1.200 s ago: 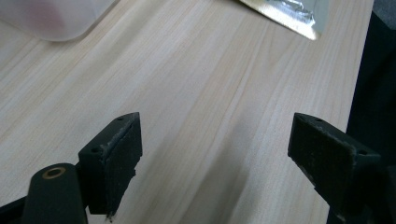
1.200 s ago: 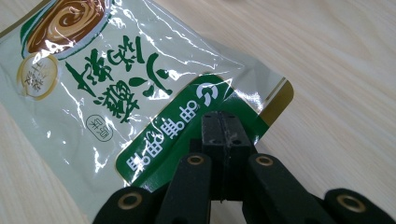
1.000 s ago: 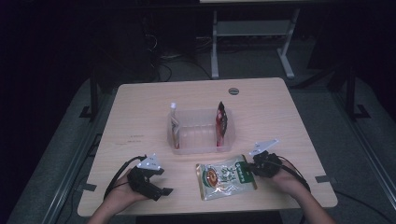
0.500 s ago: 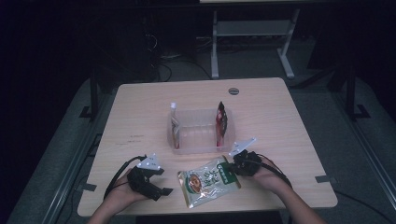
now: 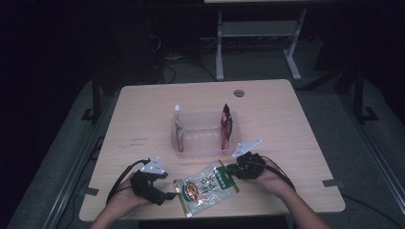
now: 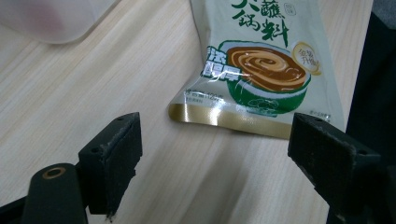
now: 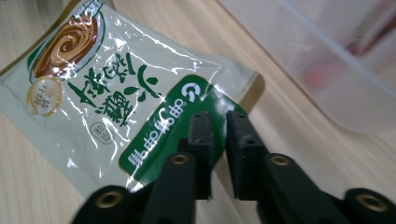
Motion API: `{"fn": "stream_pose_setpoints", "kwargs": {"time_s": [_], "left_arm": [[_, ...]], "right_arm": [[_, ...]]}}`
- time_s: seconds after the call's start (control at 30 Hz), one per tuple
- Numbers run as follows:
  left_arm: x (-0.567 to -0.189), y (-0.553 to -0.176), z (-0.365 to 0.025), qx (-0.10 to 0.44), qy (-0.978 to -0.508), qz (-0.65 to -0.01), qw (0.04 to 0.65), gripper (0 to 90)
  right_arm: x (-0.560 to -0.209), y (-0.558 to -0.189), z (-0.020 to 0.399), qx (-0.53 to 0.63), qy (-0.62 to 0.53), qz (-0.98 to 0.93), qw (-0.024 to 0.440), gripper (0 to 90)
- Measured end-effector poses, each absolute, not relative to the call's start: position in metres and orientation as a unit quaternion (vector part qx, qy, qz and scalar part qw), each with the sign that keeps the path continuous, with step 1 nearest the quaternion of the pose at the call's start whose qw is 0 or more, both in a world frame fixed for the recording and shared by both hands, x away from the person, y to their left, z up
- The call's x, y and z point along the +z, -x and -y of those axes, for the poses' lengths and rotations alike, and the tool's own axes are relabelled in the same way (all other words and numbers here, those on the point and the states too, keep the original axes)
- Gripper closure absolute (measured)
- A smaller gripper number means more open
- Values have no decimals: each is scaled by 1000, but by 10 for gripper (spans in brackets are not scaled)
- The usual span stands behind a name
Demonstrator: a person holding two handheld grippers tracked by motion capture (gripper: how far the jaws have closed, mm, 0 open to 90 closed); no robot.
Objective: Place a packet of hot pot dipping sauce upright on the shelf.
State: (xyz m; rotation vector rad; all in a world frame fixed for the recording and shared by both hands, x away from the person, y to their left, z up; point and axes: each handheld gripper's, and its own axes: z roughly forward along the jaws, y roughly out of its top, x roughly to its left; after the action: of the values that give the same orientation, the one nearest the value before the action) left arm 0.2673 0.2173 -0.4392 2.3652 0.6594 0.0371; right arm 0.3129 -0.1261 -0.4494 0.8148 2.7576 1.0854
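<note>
Gripping the green end of the sauce packet (image 5: 206,187), the right gripper (image 5: 235,169) has jaws nearly closed; left gripper (image 5: 169,194) jaws wide (packet flat on table (image 5: 143,119)). Beyond: clear bin (image 5: 203,136).

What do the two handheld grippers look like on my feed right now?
Both are black. The left gripper and right gripper each carry a pale grey three-cornered plate and trail a black cable. Close up, the jaws are blocky matte pads, scuffed at the edges, on arms with brass-coloured rivets. Forearms are bare.
</note>
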Motion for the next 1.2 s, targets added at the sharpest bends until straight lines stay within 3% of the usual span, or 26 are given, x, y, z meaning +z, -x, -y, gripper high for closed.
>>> {"fn": "stream_pose_setpoints", "kwargs": {"time_s": [0.23,0.37,0.77,1.2], "left_arm": [[-428,-271,-205,11,-900,-254,353,173],[-423,-276,-193,7,-910,-237,339,173],[-435,-285,-148,-3,-914,-232,332,166],[-454,-280,-141,-2,-927,-221,303,146]], "right_arm": [[-441,-302,157,370,-296,-879,47,514],[-439,-293,175,368,-320,-871,61,442],[-440,-286,198,377,-335,-861,73,406],[-447,-288,195,362,-333,-868,72,403]]}}
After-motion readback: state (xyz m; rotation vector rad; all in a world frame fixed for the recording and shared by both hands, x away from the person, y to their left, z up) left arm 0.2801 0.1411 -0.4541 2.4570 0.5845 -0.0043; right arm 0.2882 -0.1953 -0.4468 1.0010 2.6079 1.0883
